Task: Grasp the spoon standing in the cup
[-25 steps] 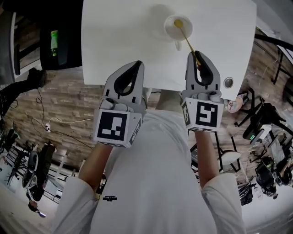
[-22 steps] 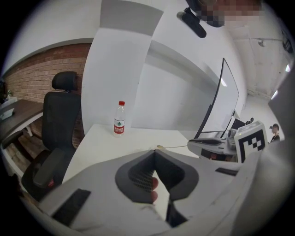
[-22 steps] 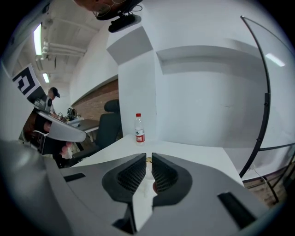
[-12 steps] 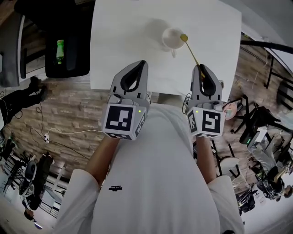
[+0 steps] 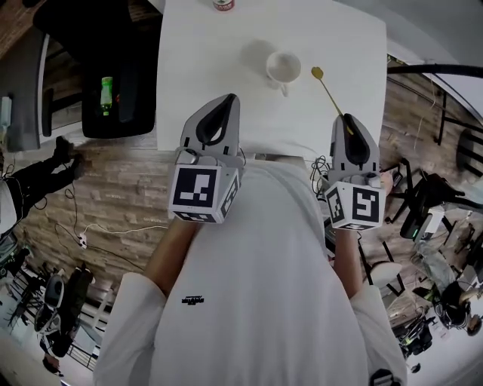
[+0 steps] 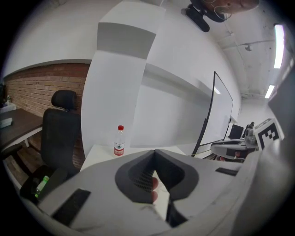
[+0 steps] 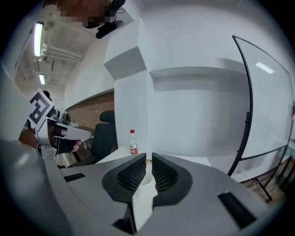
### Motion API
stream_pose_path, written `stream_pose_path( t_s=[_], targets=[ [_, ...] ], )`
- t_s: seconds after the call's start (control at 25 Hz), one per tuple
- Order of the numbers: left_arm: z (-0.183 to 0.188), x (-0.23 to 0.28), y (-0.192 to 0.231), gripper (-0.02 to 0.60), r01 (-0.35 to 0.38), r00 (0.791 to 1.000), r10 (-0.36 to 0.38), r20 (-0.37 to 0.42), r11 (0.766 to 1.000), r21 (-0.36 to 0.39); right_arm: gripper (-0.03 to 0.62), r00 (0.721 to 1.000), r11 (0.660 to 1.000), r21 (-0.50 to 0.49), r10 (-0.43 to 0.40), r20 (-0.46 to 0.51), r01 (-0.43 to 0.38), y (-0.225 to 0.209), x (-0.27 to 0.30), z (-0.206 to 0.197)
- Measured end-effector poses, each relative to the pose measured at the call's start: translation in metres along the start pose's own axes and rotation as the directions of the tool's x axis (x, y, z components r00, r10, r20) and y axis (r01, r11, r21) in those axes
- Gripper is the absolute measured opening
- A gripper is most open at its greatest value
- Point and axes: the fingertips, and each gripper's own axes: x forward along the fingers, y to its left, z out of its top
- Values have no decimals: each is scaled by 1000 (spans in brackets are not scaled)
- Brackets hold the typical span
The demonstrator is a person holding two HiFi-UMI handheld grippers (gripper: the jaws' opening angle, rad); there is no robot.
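A white cup (image 5: 283, 68) stands on the white table (image 5: 204, 53) with nothing in it. The thin gold spoon (image 5: 326, 89) is outside the cup, to its right, bowl end pointing away from me. My right gripper (image 5: 348, 121) is shut on the spoon's handle end; in the right gripper view a sliver of gold shows at the tips of my right gripper (image 7: 149, 157). My left gripper (image 5: 227, 102) hovers at the table's near edge, left of the cup, shut and holding nothing; in its own view the tips of my left gripper (image 6: 154, 152) meet.
A water bottle with a red cap (image 5: 223, 4) (image 6: 119, 141) (image 7: 133, 142) stands at the table's far edge. A black office chair (image 5: 113, 75) (image 6: 60, 133) sits left of the table. A black-framed board (image 7: 244, 120) leans at the right. Brick-pattern floor lies below me.
The spoon stood in the cup a second ago; now it is out of it and right of it, carried back toward me by the right gripper. Both grippers drew nearer the table's edge.
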Motion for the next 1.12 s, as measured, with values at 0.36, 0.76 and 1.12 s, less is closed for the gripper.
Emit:
stream_pose_path(
  t_s=[0.36, 0.76, 1.12],
  targets=[
    [6, -14, -5, 0, 17, 1000, -17, 18, 1000, 10, 40, 997, 998, 5, -58, 50, 58, -4, -15, 5],
    [10, -22, -14, 0, 37, 999, -38, 25, 999, 28, 40, 997, 998, -22, -53, 63, 54, 2, -23, 16],
    [10, -12, 12, 0, 47, 999, -48, 17, 999, 24, 40, 997, 999, -27, -40, 70, 42, 20, 7, 23]
  ],
)
